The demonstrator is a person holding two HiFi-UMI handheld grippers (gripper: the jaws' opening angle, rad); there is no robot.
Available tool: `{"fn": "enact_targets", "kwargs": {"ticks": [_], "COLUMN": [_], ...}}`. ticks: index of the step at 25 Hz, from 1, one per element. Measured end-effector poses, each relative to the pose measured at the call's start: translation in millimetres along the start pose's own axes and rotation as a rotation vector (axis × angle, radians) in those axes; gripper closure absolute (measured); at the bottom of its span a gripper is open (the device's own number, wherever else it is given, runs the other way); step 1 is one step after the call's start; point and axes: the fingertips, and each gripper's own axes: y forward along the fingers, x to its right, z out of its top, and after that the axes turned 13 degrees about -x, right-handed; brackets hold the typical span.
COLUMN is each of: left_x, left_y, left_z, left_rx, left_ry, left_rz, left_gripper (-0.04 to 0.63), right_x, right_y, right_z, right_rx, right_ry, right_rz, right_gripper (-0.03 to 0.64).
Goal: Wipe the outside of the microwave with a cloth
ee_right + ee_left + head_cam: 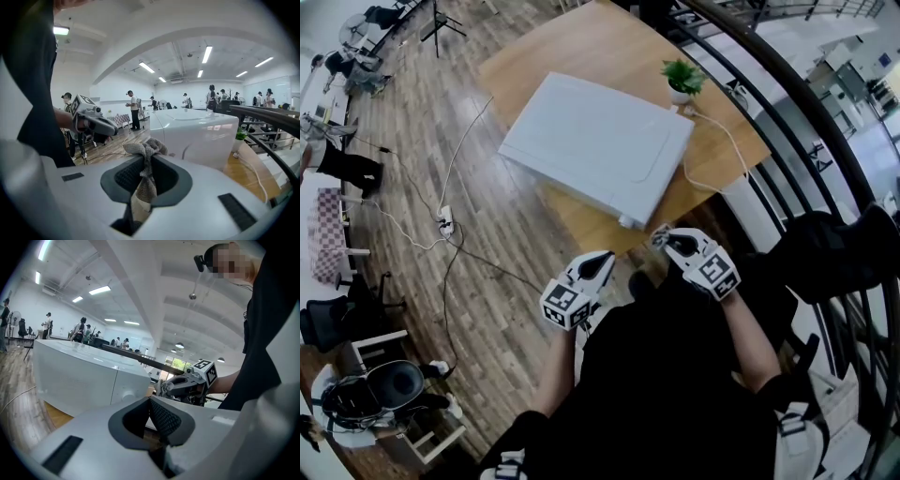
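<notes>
Microwave (595, 145) untouched so far: my right gripper (144, 164) pinches the cloth (146, 147) just short of it; left gripper (151, 404) closed, empty (I judge all wiping remains).

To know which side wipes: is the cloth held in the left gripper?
No, the cloth is pinched in the jaws of the right gripper, while the left gripper is shut on nothing.
</notes>
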Motion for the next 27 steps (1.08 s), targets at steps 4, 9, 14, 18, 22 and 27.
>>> {"fn": "enact_targets", "kwargs": {"ticks": [4, 9, 14, 18, 22, 27], "left_x": [-2.2, 1.0, -6.7, -12.0, -12.3, -12.9], "left_y": [1.5, 2.0, -6.2, -5.6, -5.0, -0.3], "left_z": [-4.0, -13.3, -10.0, -9.5, -6.9, -4.9], "left_rx": [0.003, 0.004, 0.014, 0.029, 0.029, 0.028], "left_ry": [-0.005, -0.018, -0.016, -0.024, -0.021, -0.031], "left_rz": [0.000, -0.002, 0.014, 0.023, 0.021, 0.020], "left_gripper": [0.592, 0.592, 0.592, 0.593, 0.592, 0.592], "right_x": [-3.7, -9.2, -10.6, -5.2, -5.8, -6.9], "right_y": [-5.7, -14.4, -12.9, -7.9, -4.9, -0.4], "right_z": [7.8, 5.0, 12.0, 11.5, 14.6, 16.9], "right_rx": [0.004, -0.010, -0.008, -0.005, -0.031, -0.039], "right_ry": [-0.025, -0.055, -0.075, -0.077, -0.082, -0.096], "right_rz": [-0.008, -0.022, -0.032, -0.026, -0.011, 0.003], "right_gripper": [0.575, 0.575, 0.575, 0.575, 0.575, 0.575]}}
